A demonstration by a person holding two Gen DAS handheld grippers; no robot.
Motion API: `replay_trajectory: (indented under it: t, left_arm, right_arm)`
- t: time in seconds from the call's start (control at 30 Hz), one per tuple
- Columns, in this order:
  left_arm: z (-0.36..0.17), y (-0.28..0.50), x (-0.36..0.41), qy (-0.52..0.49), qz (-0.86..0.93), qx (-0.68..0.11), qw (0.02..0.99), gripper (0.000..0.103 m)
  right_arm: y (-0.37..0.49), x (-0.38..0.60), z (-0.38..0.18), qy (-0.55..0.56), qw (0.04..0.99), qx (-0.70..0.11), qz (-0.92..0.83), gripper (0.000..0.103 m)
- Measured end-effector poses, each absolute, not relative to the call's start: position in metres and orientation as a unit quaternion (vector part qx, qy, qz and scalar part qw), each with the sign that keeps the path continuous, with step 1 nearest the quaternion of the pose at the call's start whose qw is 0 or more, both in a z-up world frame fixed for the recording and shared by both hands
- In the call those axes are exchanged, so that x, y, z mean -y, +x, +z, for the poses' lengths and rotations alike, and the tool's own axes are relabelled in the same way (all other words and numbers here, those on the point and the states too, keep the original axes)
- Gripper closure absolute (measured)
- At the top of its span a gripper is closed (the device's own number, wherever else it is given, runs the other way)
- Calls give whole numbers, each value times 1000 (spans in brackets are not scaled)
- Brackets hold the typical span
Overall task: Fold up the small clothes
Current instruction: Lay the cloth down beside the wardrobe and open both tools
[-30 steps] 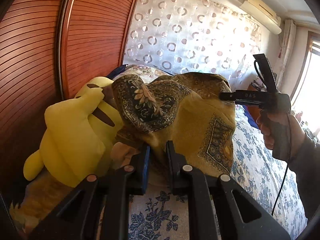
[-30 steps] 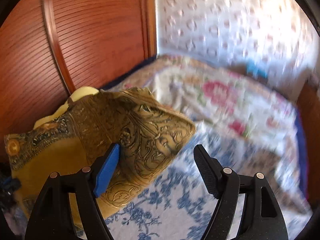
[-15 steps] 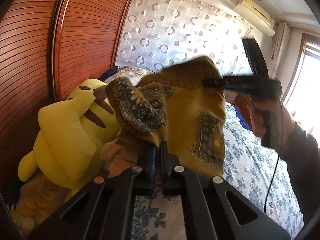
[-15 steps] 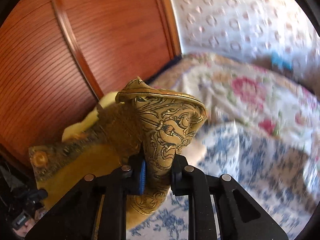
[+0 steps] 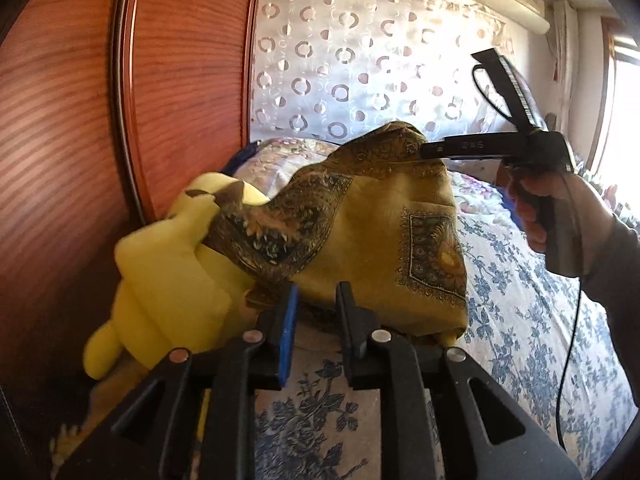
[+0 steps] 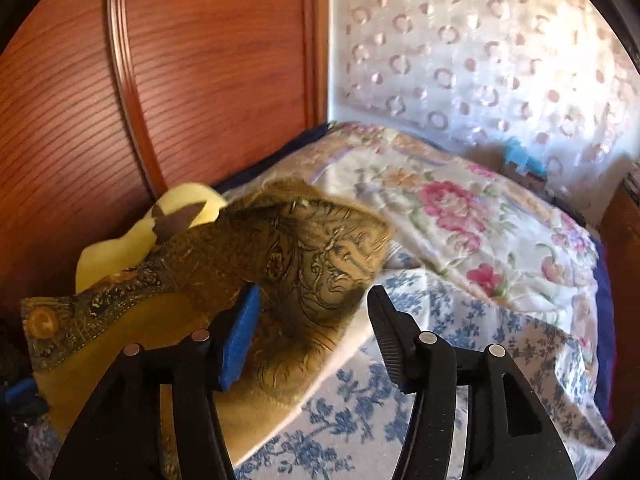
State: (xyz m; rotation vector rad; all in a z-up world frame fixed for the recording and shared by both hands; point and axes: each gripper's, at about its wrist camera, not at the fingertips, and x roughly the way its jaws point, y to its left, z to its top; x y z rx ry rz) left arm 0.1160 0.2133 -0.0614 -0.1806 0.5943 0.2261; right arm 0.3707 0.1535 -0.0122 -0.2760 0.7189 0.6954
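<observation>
A mustard-gold patterned cloth (image 5: 372,232) lies bunched on the bed, draped partly over a yellow plush toy (image 5: 168,280). My left gripper (image 5: 316,308) is open, its fingertips at the cloth's near edge with nothing clamped. My right gripper (image 6: 314,312) is open, with the cloth's raised fold (image 6: 312,248) between and just beyond its fingers. In the left wrist view the right gripper (image 5: 424,151) reaches the cloth's top peak from the right, held by a hand (image 5: 560,216).
A blue-floral bedsheet (image 5: 516,320) covers the bed. A pink-flowered quilt (image 6: 460,216) lies farther back. A reddish wooden wardrobe (image 5: 80,120) stands close on the left. A curtain with ring pattern (image 5: 360,60) hangs behind. A black cable (image 5: 568,360) dangles from the right gripper.
Both grippers were shut on the cloth half a second ago and have opened. The raised cloth has sagged down a little.
</observation>
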Motion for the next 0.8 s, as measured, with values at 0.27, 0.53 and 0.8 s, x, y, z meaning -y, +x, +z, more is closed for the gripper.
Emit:
replay_trajectory:
  t: [0.27, 0.53, 0.8]
  left_arm:
    - [-39, 99, -192, -60, 108, -282, 951, 85]
    - [-20, 88, -146, -22, 73, -275, 958, 84]
    - [6, 81, -92, -11, 33, -258, 966, 84]
  right_arm:
    - [320, -104, 13, -99, 885, -310, 334, 40]
    - [232, -27, 37, -83, 905, -275, 314, 22]
    - [151, 58, 54, -55, 932, -254, 254, 15]
